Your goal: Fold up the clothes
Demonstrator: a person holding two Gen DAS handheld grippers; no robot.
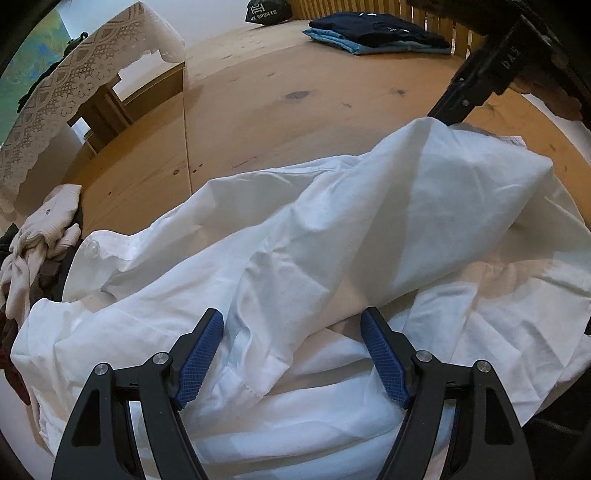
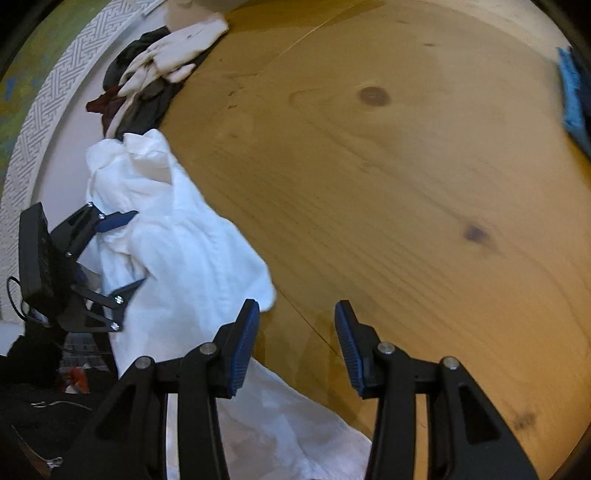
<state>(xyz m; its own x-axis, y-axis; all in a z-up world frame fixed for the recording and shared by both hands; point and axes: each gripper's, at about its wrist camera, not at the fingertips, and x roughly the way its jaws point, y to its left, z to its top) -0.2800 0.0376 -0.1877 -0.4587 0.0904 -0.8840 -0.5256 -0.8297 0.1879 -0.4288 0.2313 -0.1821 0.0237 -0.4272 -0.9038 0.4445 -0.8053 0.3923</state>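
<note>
We hold the left tongs (image 1: 291,354) wide apart over the crumpled white shirt (image 1: 295,258) — a raised fold sits between the blue pads (image 1: 199,362), unpinched. Our right tongs (image 2: 295,347) stand parted with bare wooden table (image 2: 406,184) between them — the shirt lies just to their left.

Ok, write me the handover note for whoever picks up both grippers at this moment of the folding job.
Left gripper: open, above the crumpled white shirt, gripping nothing.
Right gripper: open, empty, over bare wooden table beside the shirt's edge.
Done: a folded stack of dark and blue clothes sits at the far side.
Left: the white shirt is unfolded; a pile of unfolded clothes waits at the table's edge.
</note>
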